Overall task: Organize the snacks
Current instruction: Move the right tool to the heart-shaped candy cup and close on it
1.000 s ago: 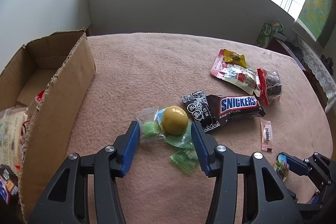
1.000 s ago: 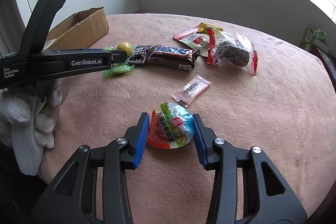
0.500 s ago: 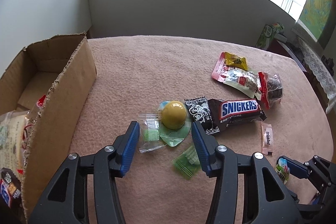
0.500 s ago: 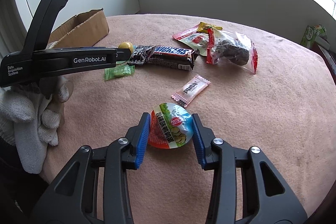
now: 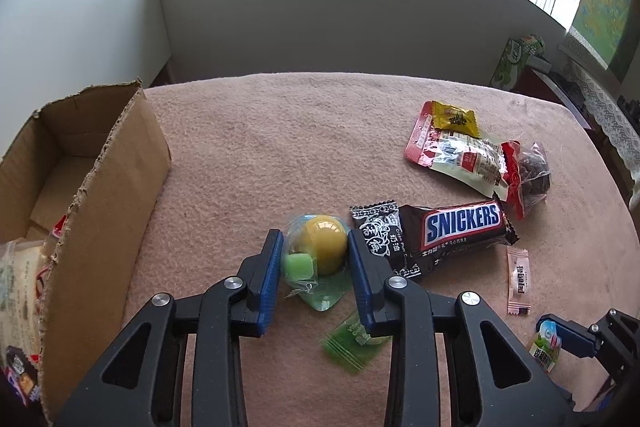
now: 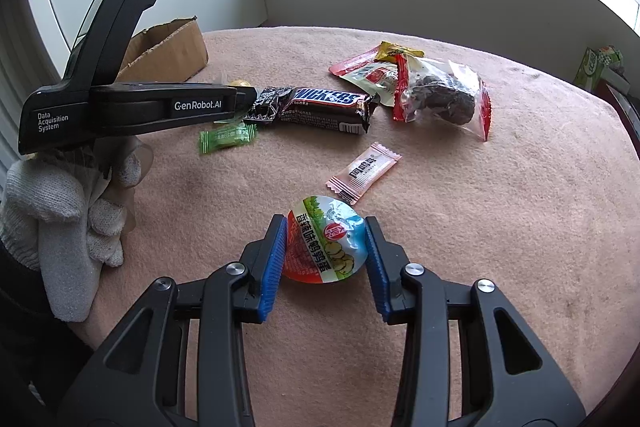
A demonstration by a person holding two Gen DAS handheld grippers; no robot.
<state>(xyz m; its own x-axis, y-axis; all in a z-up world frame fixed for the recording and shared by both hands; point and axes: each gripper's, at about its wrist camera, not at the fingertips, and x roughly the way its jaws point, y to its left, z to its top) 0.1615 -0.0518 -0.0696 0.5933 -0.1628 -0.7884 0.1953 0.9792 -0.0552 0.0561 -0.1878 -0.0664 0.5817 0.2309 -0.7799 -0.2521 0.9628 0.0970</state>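
Leftward, snack bags (image 5: 18, 267) inside cardboard box (image 5: 116, 187)

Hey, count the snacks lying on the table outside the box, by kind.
Sealed cups: 2, yellow jelly cup, printed-lid cup
Small wrapped sweets: 5, green cube, green packet, black packet, pink sachet, yellow packet
Chocolate bars: 1, Snickers
Bags: 2, red-white pouch, dark-snack bag
Total: 10

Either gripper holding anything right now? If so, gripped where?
Left gripper pinches the yellow jelly cup and a green candy by their sides. Right gripper clamps the round sealed snack cup across its rim.
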